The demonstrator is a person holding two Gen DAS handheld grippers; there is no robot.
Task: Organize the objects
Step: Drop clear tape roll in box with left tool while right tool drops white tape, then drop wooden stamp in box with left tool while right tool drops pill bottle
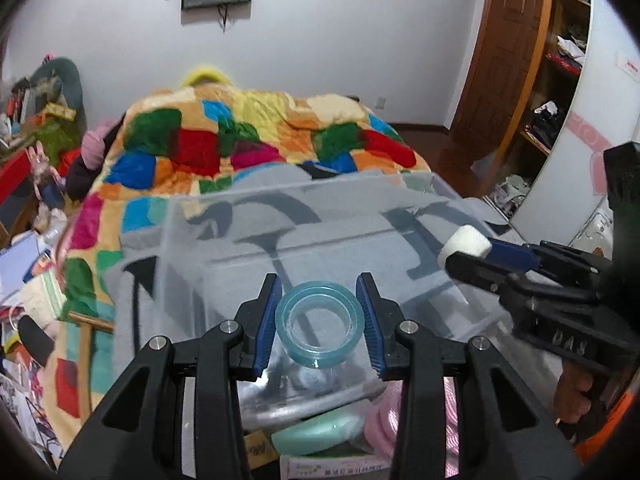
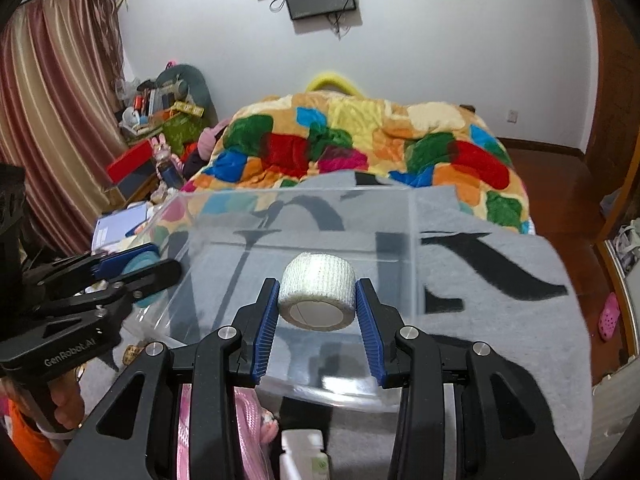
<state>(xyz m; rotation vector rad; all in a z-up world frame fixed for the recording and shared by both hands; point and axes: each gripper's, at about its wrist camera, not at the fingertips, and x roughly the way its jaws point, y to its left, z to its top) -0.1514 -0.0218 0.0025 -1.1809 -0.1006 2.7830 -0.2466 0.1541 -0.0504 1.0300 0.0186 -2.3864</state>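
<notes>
Left gripper (image 1: 320, 322) clamped on teal tape roll (image 1: 319, 319), right gripper (image 2: 318, 306) clamped on white bandage roll (image 2: 317, 296), both above clear plastic bin (image 2: 412, 240) on grey blanket (image 2: 500, 300).

Ahead of both pairs of fingers we see a bed (image 2: 560, 280) spread with a grey blanket (image 2: 500, 300) bearing black markings. A clear plastic box (image 2: 414, 248) rests directly on the blanket, and a multicoloured patchwork quilt (image 2: 360, 140) lies heaped on the bed beyond the box.
</notes>
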